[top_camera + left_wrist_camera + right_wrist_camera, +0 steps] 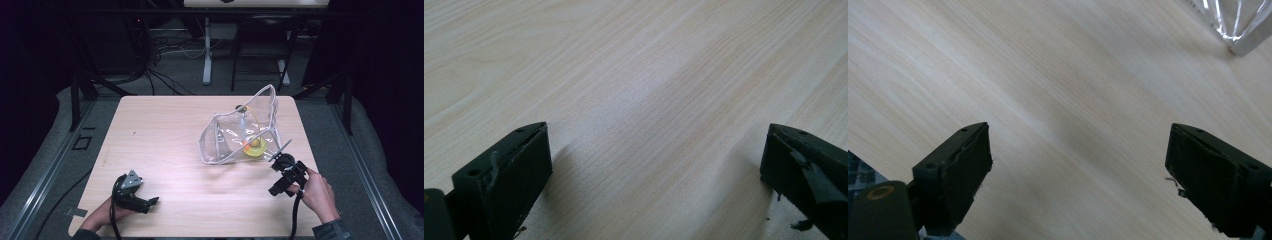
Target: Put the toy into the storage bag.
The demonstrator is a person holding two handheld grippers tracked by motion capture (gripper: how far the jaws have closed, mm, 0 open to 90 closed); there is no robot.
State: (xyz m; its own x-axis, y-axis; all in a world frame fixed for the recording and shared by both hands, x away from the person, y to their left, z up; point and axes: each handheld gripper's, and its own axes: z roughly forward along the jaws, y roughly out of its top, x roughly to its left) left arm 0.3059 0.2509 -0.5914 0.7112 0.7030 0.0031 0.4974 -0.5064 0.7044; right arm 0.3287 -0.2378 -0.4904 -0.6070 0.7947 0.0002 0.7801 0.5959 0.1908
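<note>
Your left tongs (150, 202) are lying low over the near left part of the tabletop (165, 140), with your left hand (102, 216) wrapped around them. In the left gripper view the left tongs (656, 165) are standing wide apart, and bare light wood is showing between the two black jaws. Your right hand (317, 192) is holding the right tongs (280, 189) near the right edge of the tabletop. In the right gripper view the right tongs (1078, 172) are wide apart too, holding nothing, with the wood under them. A corner of a clear plastic bag (1235, 22) is peeking in at the top right of that view. Farther away, the clear plastic bag (225, 142) is standing puffed up on the right half of the tabletop, just beyond your right tongs. Something yellow (255, 146) is sitting inside it, low down. Past the far edge, cables (165, 47) are lying on the floor.
</note>
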